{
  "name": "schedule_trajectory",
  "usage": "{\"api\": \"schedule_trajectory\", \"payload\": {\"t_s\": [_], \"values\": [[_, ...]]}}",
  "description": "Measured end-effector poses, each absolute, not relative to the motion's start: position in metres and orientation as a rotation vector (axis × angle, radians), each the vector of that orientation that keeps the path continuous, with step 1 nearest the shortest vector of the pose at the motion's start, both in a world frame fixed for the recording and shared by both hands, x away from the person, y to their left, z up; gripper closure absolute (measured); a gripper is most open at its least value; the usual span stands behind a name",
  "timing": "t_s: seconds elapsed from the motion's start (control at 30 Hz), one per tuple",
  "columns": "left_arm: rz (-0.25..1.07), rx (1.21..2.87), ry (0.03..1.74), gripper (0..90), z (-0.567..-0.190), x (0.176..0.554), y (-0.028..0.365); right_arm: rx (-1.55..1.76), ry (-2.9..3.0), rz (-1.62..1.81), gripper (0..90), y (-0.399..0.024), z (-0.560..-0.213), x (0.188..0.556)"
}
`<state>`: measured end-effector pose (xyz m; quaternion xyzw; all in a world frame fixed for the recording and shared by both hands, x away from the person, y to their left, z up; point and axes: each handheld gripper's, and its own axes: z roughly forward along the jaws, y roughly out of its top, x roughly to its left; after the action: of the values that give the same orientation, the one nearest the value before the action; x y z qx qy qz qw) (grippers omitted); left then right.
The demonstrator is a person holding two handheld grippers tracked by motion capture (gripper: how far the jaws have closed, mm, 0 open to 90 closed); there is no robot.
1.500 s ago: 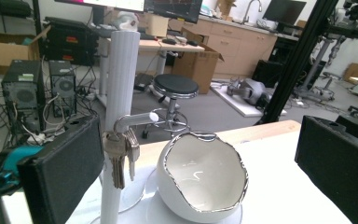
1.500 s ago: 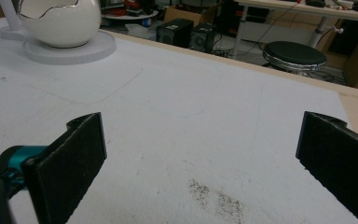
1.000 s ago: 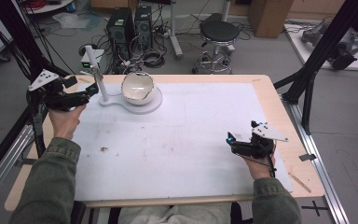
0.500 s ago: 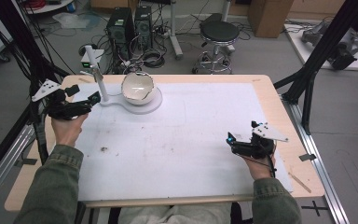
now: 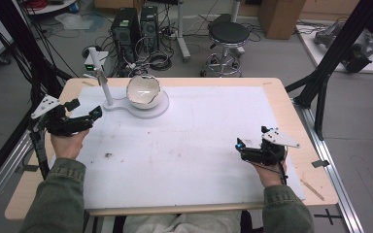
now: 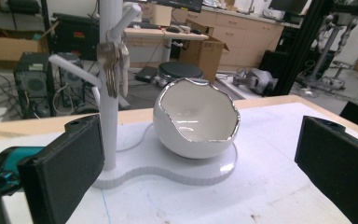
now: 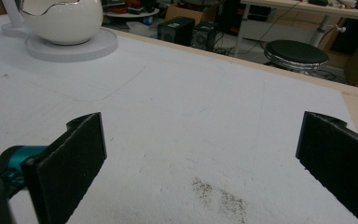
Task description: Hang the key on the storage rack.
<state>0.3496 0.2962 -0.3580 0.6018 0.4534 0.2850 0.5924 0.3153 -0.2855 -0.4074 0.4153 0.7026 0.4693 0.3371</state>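
Note:
A white eggshell-shaped bowl (image 5: 143, 91) with a silver rim sits on a white stand base (image 5: 148, 111) at the table's far left. A white post (image 5: 104, 85) with pegs rises from that base, and a bunch of keys (image 6: 113, 65) hangs from one peg. My left gripper (image 5: 85, 109) is open and empty, a short way left of and nearer than the base. Its jaws point at the bowl (image 6: 196, 119) and the post (image 6: 109, 93). Near the front right of the mat, my right gripper (image 5: 251, 138) is open and holds nothing. In the right gripper view, the bowl (image 7: 63, 21) lies far off.
A white mat (image 5: 199, 145) covers most of the wooden table (image 5: 296, 111). A dark smudge (image 5: 108, 155) marks the mat near the left hand. Beyond the table are a black stool (image 5: 229, 34) and computer towers (image 5: 136, 24). Black frame posts (image 5: 330, 73) flank the table.
My left gripper has drawn back from the stand's post, moving toward the near edge and slightly left. The right gripper has stayed put.

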Motion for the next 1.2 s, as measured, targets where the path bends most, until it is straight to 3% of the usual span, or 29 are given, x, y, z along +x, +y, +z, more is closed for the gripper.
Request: {"api": "schedule_trajectory", "payload": {"t_s": [0.7, 1.2], "values": [[0.680, 1.423, 1.092, 1.7, -0.387, 0.325, 0.291, 1.110, 1.813, 1.229, 0.5, -0.287, -0.407, 0.312], [0.765, 1.453, 1.145, 1.7, -0.407, 0.312, 0.296, 1.138, 1.783, 1.257, 0.5, -0.290, -0.406, 0.309]]}}
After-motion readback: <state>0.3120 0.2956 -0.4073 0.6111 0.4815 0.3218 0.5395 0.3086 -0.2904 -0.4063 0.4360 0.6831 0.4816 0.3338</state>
